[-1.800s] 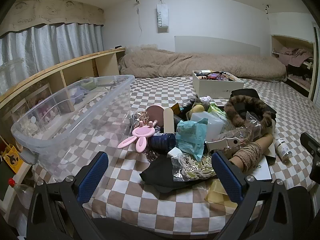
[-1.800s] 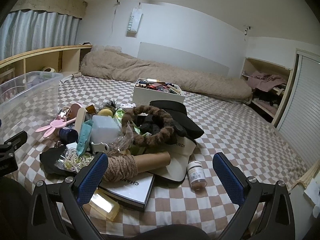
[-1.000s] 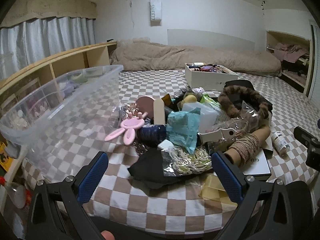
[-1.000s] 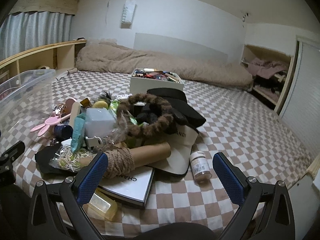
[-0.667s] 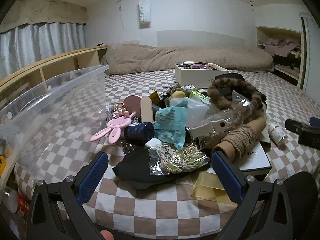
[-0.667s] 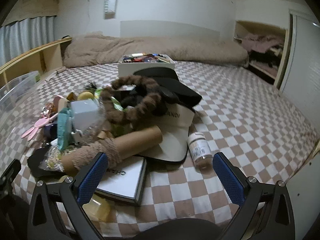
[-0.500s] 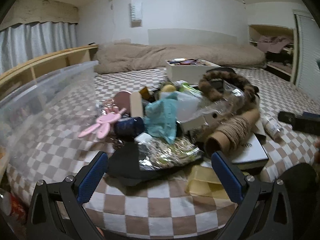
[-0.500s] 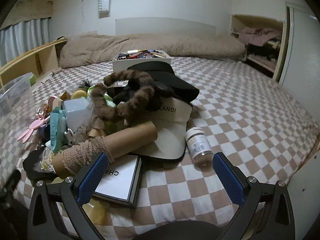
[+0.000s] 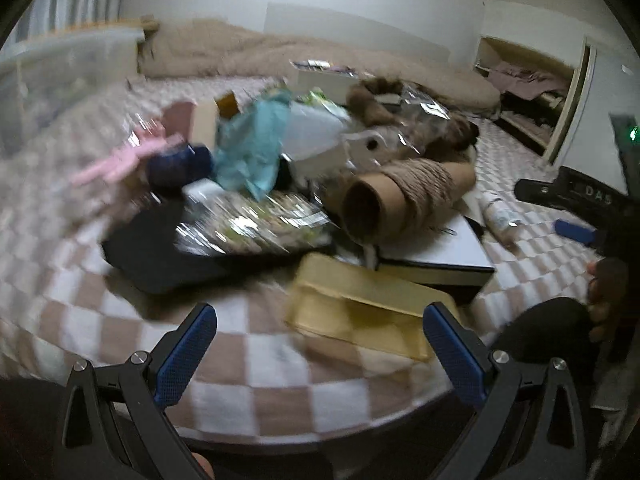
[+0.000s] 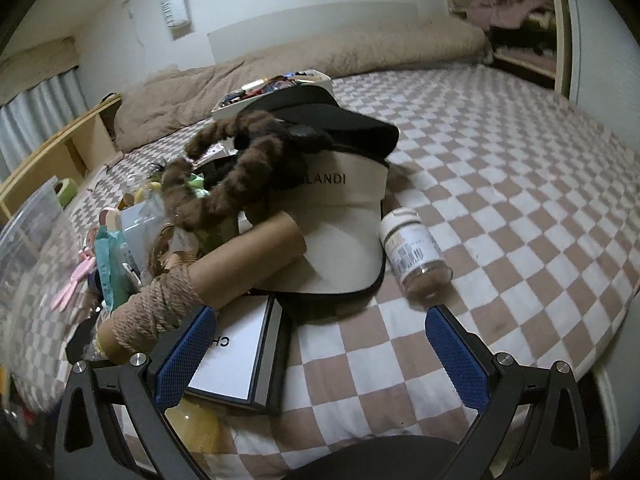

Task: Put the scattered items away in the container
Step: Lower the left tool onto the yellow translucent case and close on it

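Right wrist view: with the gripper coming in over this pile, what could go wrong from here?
The cardboard tube lies across the white box and against the visor cap; pulling any one may drag or roll the others. The small bottle lies on its side near the bed edge and could roll off if nudged. The left wrist view is motion-blurred, so fast moves risk a mis-grasp.
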A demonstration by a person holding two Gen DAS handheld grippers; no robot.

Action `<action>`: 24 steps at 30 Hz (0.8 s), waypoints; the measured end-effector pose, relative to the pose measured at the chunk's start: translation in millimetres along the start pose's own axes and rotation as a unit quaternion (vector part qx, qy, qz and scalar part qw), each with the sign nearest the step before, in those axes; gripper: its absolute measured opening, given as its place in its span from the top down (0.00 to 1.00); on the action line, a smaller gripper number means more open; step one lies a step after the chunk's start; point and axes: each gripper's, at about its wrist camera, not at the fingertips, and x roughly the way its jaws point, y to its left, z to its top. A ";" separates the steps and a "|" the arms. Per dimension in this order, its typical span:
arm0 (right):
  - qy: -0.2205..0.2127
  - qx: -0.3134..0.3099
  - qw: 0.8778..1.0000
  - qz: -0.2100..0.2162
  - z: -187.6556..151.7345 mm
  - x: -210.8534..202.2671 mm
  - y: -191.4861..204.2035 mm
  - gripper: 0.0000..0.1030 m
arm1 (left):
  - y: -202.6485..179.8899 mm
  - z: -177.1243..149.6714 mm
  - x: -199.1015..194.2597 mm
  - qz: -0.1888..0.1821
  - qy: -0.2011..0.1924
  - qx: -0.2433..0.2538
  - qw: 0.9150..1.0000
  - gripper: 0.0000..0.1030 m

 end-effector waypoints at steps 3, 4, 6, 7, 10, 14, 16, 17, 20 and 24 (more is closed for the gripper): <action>0.009 0.014 0.999 0.030 -0.7 3.9 -4.5 0.00 | 6.6 -2.8 11.7 -0.061 0.039 -0.061 0.996 0.00; 0.012 0.019 0.999 0.042 -1.0 5.2 -5.7 0.00 | 9.6 -3.5 16.0 -0.079 0.052 -0.084 0.992 0.00; 0.019 0.034 0.997 0.061 -1.8 8.7 -8.0 0.00 | 16.2 -6.2 26.3 -0.116 0.079 -0.137 0.981 0.00; 0.023 0.042 0.996 0.069 -2.1 11.0 -9.1 0.00 | 19.5 -8.2 32.3 -0.130 0.093 -0.164 0.973 0.00; 0.034 0.062 0.994 0.085 -3.4 17.2 -13.7 0.00 | 23.0 -12.6 40.8 -0.135 0.103 -0.200 0.965 0.00; 0.043 0.073 0.991 0.102 -4.4 22.4 -15.9 0.00 | 16.0 -8.1 40.3 -0.124 0.096 -0.198 0.968 0.00; 0.047 0.077 0.990 0.111 -5.3 24.5 -15.7 0.00 | 11.9 -6.8 43.2 -0.113 0.089 -0.197 0.970 0.00; 0.048 0.079 0.989 0.116 -5.4 25.9 -15.3 0.00 | 10.9 -6.3 45.6 -0.108 0.085 -0.200 0.970 0.00; 0.050 0.086 0.986 0.136 -5.8 28.5 -15.6 0.00 | 11.5 -4.6 52.0 -0.100 0.071 -0.216 0.969 0.00; 0.047 0.108 0.978 0.171 -6.9 31.4 -21.9 0.00 | 13.9 -3.6 56.7 -0.104 0.059 -0.242 0.963 0.00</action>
